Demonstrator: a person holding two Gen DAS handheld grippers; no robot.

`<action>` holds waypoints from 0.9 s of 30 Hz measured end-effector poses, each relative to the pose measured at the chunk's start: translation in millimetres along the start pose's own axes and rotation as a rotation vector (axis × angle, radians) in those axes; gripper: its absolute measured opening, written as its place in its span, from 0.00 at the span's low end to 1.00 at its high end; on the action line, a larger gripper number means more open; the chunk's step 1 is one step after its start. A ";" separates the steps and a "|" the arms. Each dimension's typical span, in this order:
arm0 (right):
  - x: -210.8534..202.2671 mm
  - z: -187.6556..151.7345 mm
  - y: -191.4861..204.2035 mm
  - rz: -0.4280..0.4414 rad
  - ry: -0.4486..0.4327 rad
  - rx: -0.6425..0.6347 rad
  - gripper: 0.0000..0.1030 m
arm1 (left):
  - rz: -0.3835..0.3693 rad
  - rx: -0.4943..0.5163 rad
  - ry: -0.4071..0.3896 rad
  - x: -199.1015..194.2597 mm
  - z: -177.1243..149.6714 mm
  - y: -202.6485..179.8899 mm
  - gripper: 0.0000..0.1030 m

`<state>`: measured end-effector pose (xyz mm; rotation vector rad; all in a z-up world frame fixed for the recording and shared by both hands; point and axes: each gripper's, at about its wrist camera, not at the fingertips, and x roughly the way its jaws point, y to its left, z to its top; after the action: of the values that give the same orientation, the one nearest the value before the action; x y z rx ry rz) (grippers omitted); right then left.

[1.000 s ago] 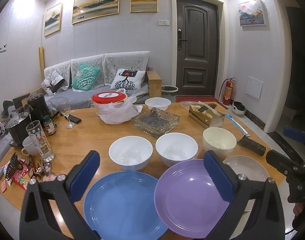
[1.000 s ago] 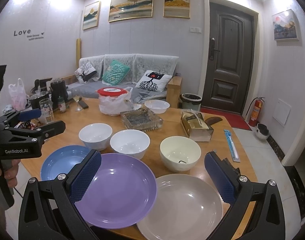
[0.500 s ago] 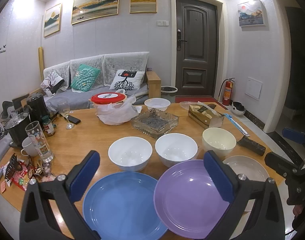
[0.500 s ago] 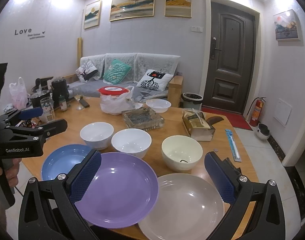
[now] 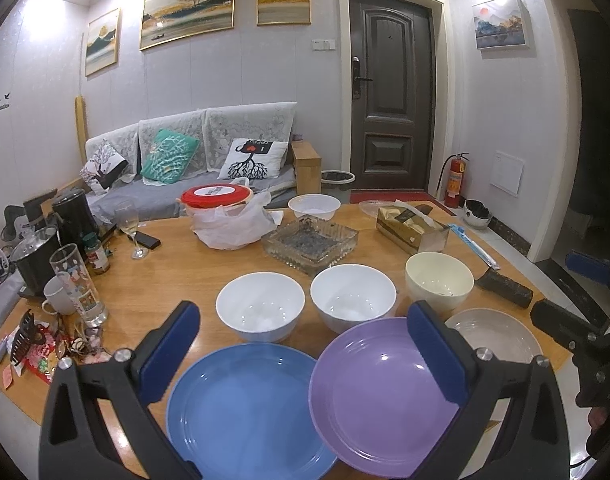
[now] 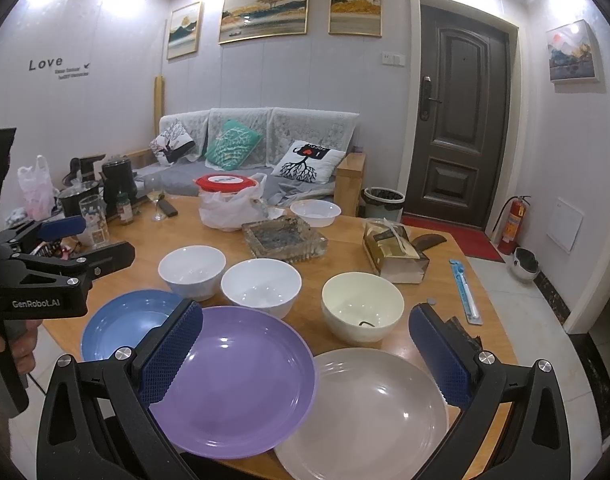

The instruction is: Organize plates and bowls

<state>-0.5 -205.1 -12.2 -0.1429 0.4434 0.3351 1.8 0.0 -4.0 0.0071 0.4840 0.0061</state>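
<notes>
Three plates lie along the wooden table's near edge: a blue plate (image 5: pixel 245 404), a purple plate (image 5: pixel 381 392) and a grey plate (image 6: pixel 369 404). Behind them stand two white bowls (image 5: pixel 261 304) (image 5: pixel 353 296) and a cream bowl (image 5: pixel 439 280). A smaller white bowl (image 5: pixel 314 205) sits far back. My left gripper (image 5: pixel 301 352) is open and empty above the blue and purple plates. My right gripper (image 6: pixel 305 352) is open and empty above the purple and grey plates. The same items show in the right wrist view: blue plate (image 6: pixel 121 324), purple plate (image 6: pixel 237 376), cream bowl (image 6: pixel 363 312).
A glass ashtray dish (image 5: pixel 311 242), a bagged red-lidded container (image 5: pixel 221 212), a gold tissue box (image 5: pixel 411 226) and a dark object (image 5: pixel 505 286) sit behind the bowls. Glasses, a mug, jar, kettle and clutter (image 5: pixel 73 280) crowd the left side. The table edge (image 6: pixel 501 344) drops off at right.
Both views have shifted very slightly; the right gripper has edged a little forward. Plates and bowls have not moved, and both grippers stay open.
</notes>
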 end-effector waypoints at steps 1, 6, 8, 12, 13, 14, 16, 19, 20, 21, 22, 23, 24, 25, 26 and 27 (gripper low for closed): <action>-0.6 -0.3 -0.1 0.004 0.001 0.001 0.99 | -0.001 0.003 0.000 0.8 -0.3 0.0 0.99; 2.5 2.9 -0.4 -0.019 0.035 0.037 0.99 | -0.027 0.009 0.031 10.5 -2.5 2.1 0.99; 4.9 1.4 -2.2 0.002 0.047 0.049 0.99 | -0.055 0.000 0.061 16.7 -4.7 4.6 0.99; 13.7 -4.0 -5.5 0.059 0.089 0.086 0.98 | -0.094 -0.023 0.136 34.2 -11.7 9.0 0.99; 16.1 -6.3 -5.9 0.067 0.101 0.092 0.98 | -0.113 -0.032 0.159 39.3 -14.1 11.3 0.99; 19.6 -9.0 -6.5 0.075 0.115 0.099 0.98 | -0.128 -0.037 0.178 43.9 -16.1 12.3 0.99; 28.3 -17.9 -8.9 0.089 0.149 0.116 0.97 | -0.150 -0.038 0.202 50.3 -20.2 12.4 0.99; 42.4 -32.5 -11.5 0.101 0.214 0.146 0.85 | -0.190 -0.036 0.252 64.7 -27.6 12.1 0.99; 47.9 -38.4 -13.0 0.105 0.242 0.163 0.80 | -0.210 -0.042 0.272 70.3 -30.9 12.4 0.99; 53.3 -43.5 -14.0 0.109 0.263 0.175 0.78 | -0.234 -0.051 0.289 74.3 -33.3 12.1 0.99; 56.9 -47.6 -15.8 0.112 0.279 0.185 0.76 | -0.265 -0.067 0.312 80.2 -36.9 13.5 0.99; 60.0 -51.3 -16.7 0.114 0.295 0.194 0.73 | -0.280 -0.083 0.329 84.8 -40.5 15.0 0.99; 64.7 -56.0 -17.7 0.114 0.312 0.201 0.72 | -0.281 -0.091 0.342 88.2 -43.6 16.2 0.99; 70.2 -60.6 -18.3 0.109 0.335 0.208 0.68 | -0.275 -0.094 0.356 91.7 -46.9 16.7 0.99; 75.9 -64.5 -19.6 0.107 0.352 0.213 0.64 | -0.271 -0.098 0.372 96.0 -51.0 17.1 0.99; 81.8 -70.4 -20.8 0.110 0.378 0.225 0.62 | -0.272 -0.107 0.386 99.2 -54.6 17.9 0.95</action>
<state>48.4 -215.7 -110.1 0.0404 0.8614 0.3650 64.2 18.9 -98.4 -0.1674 0.8673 -0.2374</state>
